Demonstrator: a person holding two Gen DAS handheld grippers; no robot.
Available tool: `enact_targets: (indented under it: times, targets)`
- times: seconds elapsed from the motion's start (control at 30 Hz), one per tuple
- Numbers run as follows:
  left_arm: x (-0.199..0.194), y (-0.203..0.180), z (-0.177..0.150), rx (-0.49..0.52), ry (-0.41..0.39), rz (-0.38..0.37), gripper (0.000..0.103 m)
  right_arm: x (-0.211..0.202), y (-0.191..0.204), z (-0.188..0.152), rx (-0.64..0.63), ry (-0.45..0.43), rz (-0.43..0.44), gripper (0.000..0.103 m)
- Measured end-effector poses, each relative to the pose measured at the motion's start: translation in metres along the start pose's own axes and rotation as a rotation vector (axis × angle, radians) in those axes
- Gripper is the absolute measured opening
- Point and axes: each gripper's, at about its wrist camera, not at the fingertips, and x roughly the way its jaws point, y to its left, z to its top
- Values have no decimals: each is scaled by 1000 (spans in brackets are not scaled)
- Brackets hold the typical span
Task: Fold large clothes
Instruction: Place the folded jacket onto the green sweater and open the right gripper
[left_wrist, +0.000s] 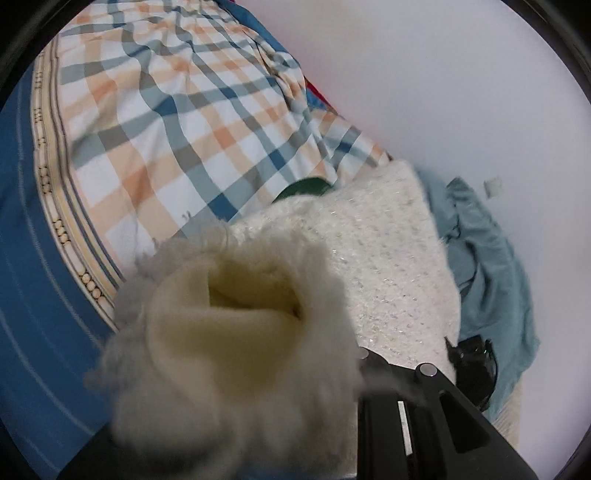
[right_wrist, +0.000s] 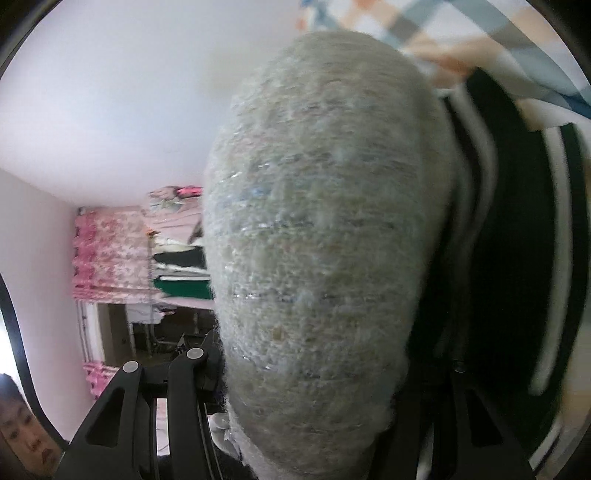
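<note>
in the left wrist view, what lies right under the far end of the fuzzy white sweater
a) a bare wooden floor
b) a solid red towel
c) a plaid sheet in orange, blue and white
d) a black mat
c: the sweater stretches out over the plaid sheet, whose orange, blue and white checks cover the bed beyond and beside it.

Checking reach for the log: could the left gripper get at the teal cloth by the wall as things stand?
Probably not right away. The left gripper appears shut on a bunched end of the white sweater, and the sweater's spread part lies between it and the teal cloth. It would have to let go first.
</note>
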Motion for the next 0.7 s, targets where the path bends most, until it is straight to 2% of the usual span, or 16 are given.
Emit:
enact_targets:
  times: [0.1,0.2,0.23,0.33,0.47,0.6,0.67,0.7]
  targets:
    - [3,1,-5,41,7,1,20,1,-20,4,8,7,-3,55]
    - [1,-1,-9,87,23,28,24,6,-20,-4,-4,14,-33,58]
    - [0,-2,-10,81,14,13,25,5,-19,-4,-3,13,-63,60]
    - [-4,-6,-8,111,38,71,32,6,1,-8,-23,7,-195,71]
    - [-9,-23,-8,228,28,221,48,-3,34,-23,-104,-66,-495,80]
    - [-18,-40,-12,343,4,378,77,-2,63,-50,-168,-165,-786,83]
    - [-26,-47,-16,391,-13,434,83,5,78,-69,-179,-214,-938,83]
    - [-28,-49,-17,408,-14,459,91,10,82,-76,-179,-222,-991,86]
